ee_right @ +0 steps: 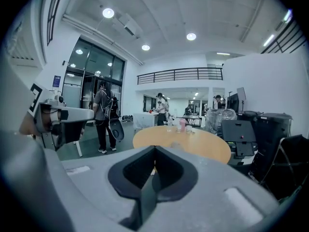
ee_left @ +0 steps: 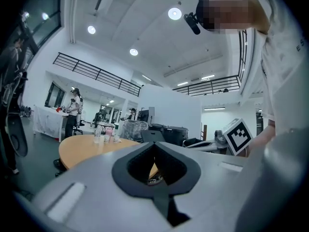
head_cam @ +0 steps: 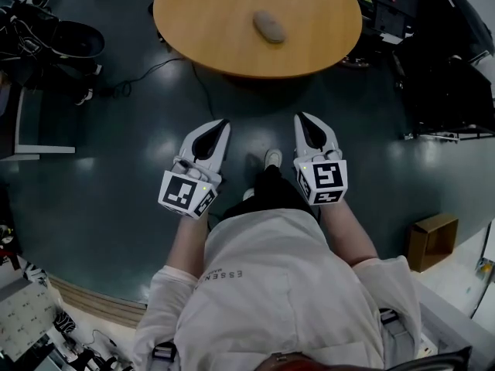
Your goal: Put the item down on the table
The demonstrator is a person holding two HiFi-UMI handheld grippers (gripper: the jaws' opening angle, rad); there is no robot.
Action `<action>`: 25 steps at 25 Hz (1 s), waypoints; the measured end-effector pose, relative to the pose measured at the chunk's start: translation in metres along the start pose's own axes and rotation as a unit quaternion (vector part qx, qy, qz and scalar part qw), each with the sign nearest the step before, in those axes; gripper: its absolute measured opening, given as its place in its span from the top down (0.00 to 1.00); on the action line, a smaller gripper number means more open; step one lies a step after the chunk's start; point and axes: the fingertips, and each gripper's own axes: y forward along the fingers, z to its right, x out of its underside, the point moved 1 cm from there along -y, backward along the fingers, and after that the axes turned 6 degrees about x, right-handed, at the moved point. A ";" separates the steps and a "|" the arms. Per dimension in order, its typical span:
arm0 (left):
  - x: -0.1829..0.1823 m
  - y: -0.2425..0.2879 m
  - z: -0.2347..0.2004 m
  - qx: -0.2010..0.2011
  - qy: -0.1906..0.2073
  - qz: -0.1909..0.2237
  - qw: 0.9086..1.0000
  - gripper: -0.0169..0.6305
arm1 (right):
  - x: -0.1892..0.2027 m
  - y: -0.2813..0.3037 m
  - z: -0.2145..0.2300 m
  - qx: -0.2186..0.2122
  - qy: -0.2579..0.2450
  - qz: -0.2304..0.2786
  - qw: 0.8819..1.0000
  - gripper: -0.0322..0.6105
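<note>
A grey oval item (head_cam: 268, 26) lies on the round wooden table (head_cam: 201, 14), near its middle. Both grippers hang low over the dark floor, short of the table's near edge, each well apart from the item. My left gripper (head_cam: 223, 123) is shut with nothing between its jaws; its closed tips (ee_left: 154, 145) point toward the table (ee_left: 84, 146). My right gripper (head_cam: 301, 117) is shut and empty too, its tips (ee_right: 155, 149) aimed at the table (ee_right: 203, 144). Each gripper shows at the side of the other's view.
Cables (head_cam: 135, 79) trail on the floor left of the table. Black equipment (head_cam: 433, 60) stands at the right, and a cardboard box (head_cam: 433, 238) sits lower right. A standing person (ee_right: 104, 122) is left of the table; cups (ee_right: 181, 124) stand beyond it.
</note>
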 end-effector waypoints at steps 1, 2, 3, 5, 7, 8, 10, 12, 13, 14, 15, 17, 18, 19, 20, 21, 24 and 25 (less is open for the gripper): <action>0.001 -0.005 0.008 0.003 0.002 0.001 1.000 0.95 | 0.002 -0.009 -0.003 0.001 0.000 0.001 1.000 0.96; 0.002 -0.009 0.015 0.004 0.004 0.002 1.000 0.95 | 0.004 -0.018 -0.006 0.001 -0.001 0.004 1.000 0.96; 0.003 -0.013 0.022 0.004 0.006 0.005 1.000 0.95 | 0.005 -0.026 -0.008 0.000 -0.002 0.007 1.000 0.96; 0.004 -0.019 0.036 0.005 0.012 0.007 1.000 0.95 | 0.006 -0.042 -0.009 0.000 -0.001 0.013 1.000 0.96; 0.004 -0.023 0.049 0.001 0.023 0.003 1.000 0.95 | 0.007 -0.057 -0.010 0.004 -0.002 0.019 1.000 0.96; 0.004 -0.026 0.055 -0.003 0.027 0.002 1.000 0.95 | 0.007 -0.064 -0.011 0.003 -0.003 0.021 1.000 0.96; 0.004 -0.033 0.066 -0.012 0.033 0.003 0.999 0.95 | 0.012 -0.077 -0.017 -0.004 -0.006 0.019 1.000 0.96; 0.003 -0.040 0.080 -0.018 0.033 0.007 0.999 0.95 | 0.017 -0.090 -0.021 -0.011 -0.004 0.011 1.000 0.96; 0.003 -0.044 0.088 -0.020 0.032 0.008 0.999 0.95 | 0.018 -0.098 -0.023 -0.014 -0.002 0.008 1.000 0.96; 0.003 -0.048 0.096 -0.021 0.031 0.008 0.999 0.95 | 0.020 -0.105 -0.025 -0.017 0.001 0.006 1.000 0.96; 0.004 -0.051 0.104 -0.021 0.030 0.007 0.999 0.95 | 0.021 -0.112 -0.027 -0.020 0.004 0.005 1.000 0.97; 0.010 -0.056 0.120 -0.023 0.029 0.002 0.999 0.95 | 0.024 -0.127 -0.028 -0.027 0.008 0.004 1.000 0.97; 0.013 -0.056 0.127 -0.023 0.028 0.001 0.999 0.95 | 0.025 -0.135 -0.027 -0.030 0.007 0.005 1.000 0.96; 0.014 -0.056 0.135 -0.023 0.027 0.002 0.999 0.95 | 0.027 -0.142 -0.026 -0.033 0.004 0.006 0.999 0.97; 0.014 -0.056 0.141 -0.024 0.027 0.003 0.999 0.95 | 0.029 -0.148 -0.024 -0.036 0.001 0.006 0.999 0.97; 0.014 -0.057 0.148 -0.027 0.028 0.005 0.999 0.95 | 0.030 -0.155 -0.022 -0.039 -0.001 0.007 0.999 0.97; 0.016 -0.061 0.163 -0.033 0.032 0.009 0.999 0.95 | 0.033 -0.170 -0.017 -0.044 -0.005 0.010 0.999 0.97; 0.017 -0.062 0.167 -0.034 0.033 0.008 0.999 0.95 | 0.033 -0.174 -0.016 -0.044 -0.007 0.012 0.999 0.97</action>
